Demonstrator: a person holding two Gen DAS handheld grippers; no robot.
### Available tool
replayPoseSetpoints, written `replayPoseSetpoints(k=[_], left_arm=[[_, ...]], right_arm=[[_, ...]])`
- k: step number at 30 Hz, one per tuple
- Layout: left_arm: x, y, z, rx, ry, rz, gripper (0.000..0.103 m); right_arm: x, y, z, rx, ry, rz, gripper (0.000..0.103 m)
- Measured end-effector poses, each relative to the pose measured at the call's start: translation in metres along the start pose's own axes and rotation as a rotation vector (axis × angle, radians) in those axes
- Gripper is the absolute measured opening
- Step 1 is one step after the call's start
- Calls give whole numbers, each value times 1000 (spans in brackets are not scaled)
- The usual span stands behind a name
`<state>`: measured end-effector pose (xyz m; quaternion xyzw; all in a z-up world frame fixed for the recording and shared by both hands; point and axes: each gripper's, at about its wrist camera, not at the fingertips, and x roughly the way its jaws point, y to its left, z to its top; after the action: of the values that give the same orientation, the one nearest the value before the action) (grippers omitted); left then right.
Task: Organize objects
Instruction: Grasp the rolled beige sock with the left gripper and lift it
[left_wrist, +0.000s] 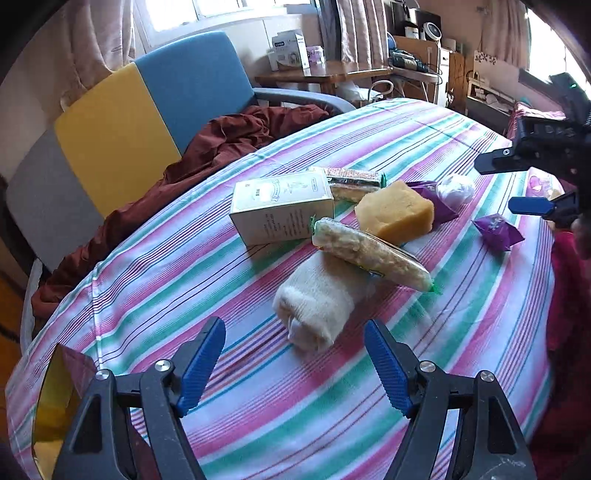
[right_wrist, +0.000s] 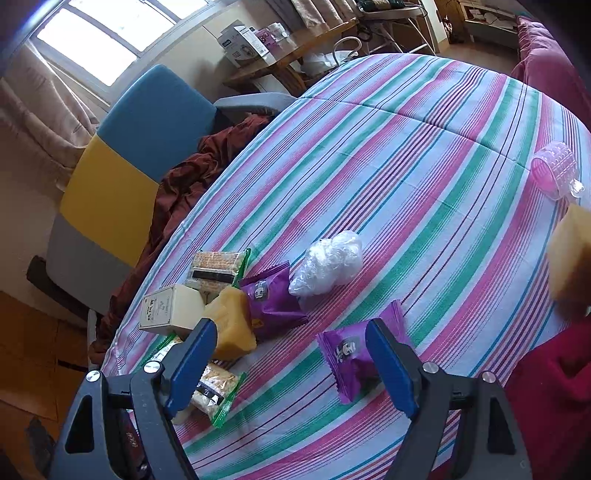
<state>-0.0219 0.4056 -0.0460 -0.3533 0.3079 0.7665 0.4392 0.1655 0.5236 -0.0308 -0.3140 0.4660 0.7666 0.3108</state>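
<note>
On the striped bedspread (left_wrist: 258, 387) lies a pile: a cream rolled sock (left_wrist: 317, 302), a snack pack (left_wrist: 373, 254) resting across it, a pale box (left_wrist: 280, 206), a yellow block (left_wrist: 395, 210), a second snack pack (left_wrist: 354, 181), two purple packets (left_wrist: 498, 230) (left_wrist: 436, 199) and a white plastic wad (left_wrist: 456, 190). My left gripper (left_wrist: 295, 332) is open just short of the sock's near end, with nothing between its fingers. My right gripper (right_wrist: 291, 328) is open above the spread. One purple packet (right_wrist: 351, 358) lies by its right finger (right_wrist: 391, 369), and the yellow block (right_wrist: 231, 325) by its left.
A blue, yellow and grey chair (left_wrist: 147, 107) with a maroon cloth (left_wrist: 221, 144) stands against the bed's far left side. A pink hair roller (right_wrist: 554, 170) lies at the right, with a blurred yellow thing (right_wrist: 572, 258) near it. A wooden table (left_wrist: 325, 74) with boxes stands behind.
</note>
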Motion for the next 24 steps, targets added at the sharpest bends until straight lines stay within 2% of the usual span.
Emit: replayPoseSetpoints(k=[7, 10, 11, 12, 14, 18, 21, 24], left_arm=[[41, -10, 23, 64, 7, -3, 81], [53, -12, 27, 61, 1, -45, 81], [56, -13, 28, 56, 3, -61, 77], [58, -13, 27, 40, 6, -89, 65], [60, -12, 24, -11, 24, -156, 52], [50, -9, 11, -79, 12, -142, 51], [38, -4, -6, -152, 20, -148, 51], [24, -4, -26, -184, 23, -135, 51]], right_arm=[[-5, -10, 5, 50, -31, 10, 84], [-8, -18, 7, 88, -48, 11, 84], [-8, -20, 8, 98, -48, 10, 84], [-7, -21, 8, 104, -46, 7, 84], [-7, -23, 8, 112, -45, -6, 84], [1, -26, 7, 105, -16, -109, 84], [10, -28, 5, 101, 31, -137, 84], [16, -25, 3, 77, 61, -157, 84]])
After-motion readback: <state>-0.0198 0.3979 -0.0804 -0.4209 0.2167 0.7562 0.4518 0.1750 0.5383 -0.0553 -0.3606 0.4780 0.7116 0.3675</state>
